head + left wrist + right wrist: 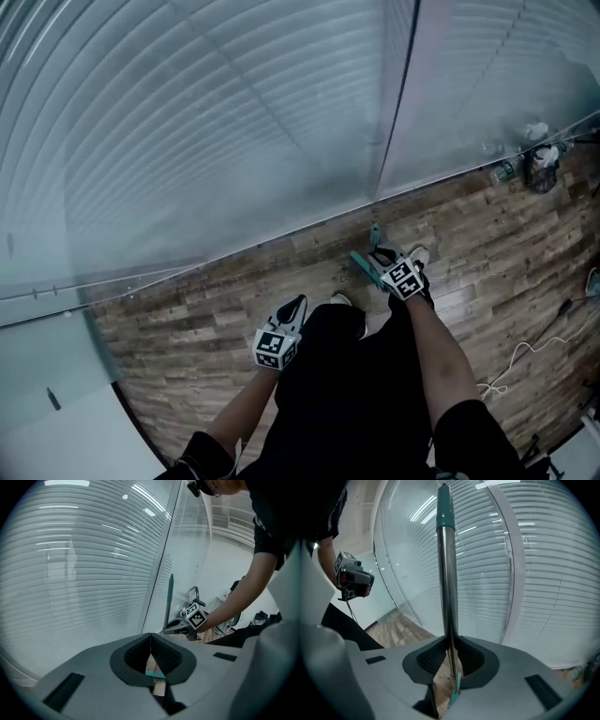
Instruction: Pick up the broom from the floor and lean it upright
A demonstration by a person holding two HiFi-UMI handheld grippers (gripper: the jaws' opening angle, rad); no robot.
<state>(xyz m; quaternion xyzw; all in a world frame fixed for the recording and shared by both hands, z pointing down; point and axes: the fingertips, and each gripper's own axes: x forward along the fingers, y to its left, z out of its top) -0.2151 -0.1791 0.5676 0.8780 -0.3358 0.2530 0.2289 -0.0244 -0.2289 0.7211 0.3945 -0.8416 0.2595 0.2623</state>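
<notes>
The broom has a metal handle with a teal end cap and stands upright in front of the blinds. My right gripper is shut on the handle, which runs up from between its jaws. In the head view the right gripper is beside the broom's teal part, close to the glass wall. The left gripper view shows the broom upright, with the right gripper on it. My left gripper is shut with nothing between its jaws. It hangs lower left of the other, left gripper.
A glass wall with horizontal blinds runs along the wooden floor. Dark clutter sits at the far right by the wall, and a white cable lies on the floor at right. The person's dark legs fill the bottom middle.
</notes>
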